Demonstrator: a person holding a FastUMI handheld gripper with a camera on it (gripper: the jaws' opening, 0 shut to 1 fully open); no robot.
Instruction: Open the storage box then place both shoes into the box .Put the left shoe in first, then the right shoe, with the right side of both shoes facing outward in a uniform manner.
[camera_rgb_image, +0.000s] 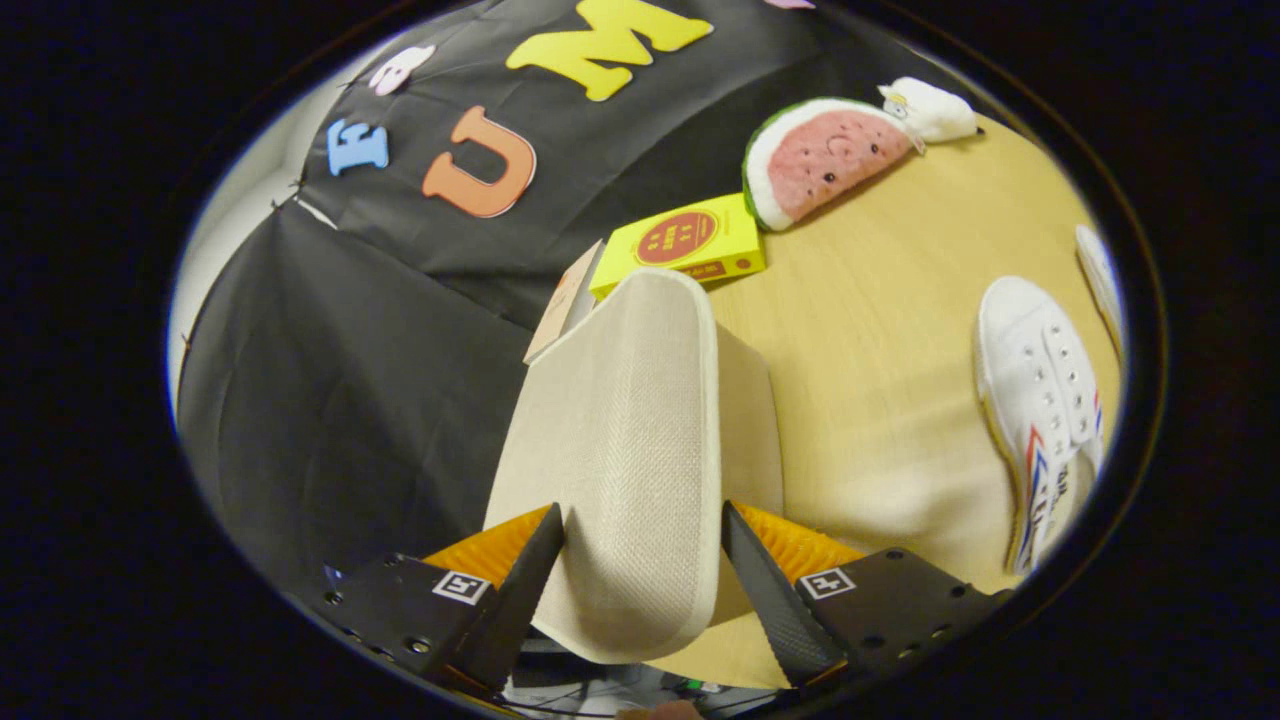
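Note:
The beige fabric lid (630, 430) of the storage box stands lifted on edge between my fingers and runs away ahead of them. My gripper (642, 565) is shut on the lid, one finger against each face. Part of the box's beige wall (752, 420) shows just behind the lid on the right; the box's inside is hidden. On the wooden table (870, 330), to the right of the fingers, lies a white canvas shoe (1040, 400) with red and blue stripes, laces up. Past it, a sliver of the second white shoe (1100, 265) shows.
A flat yellow box (685, 245) lies just beyond the far end of the lid, with a brown cardboard piece (565, 305) leaning beside it. Farther back sit a watermelon-slice plush (825, 160) and a small white plush toy (930, 110). Black booth cloth hangs to the left.

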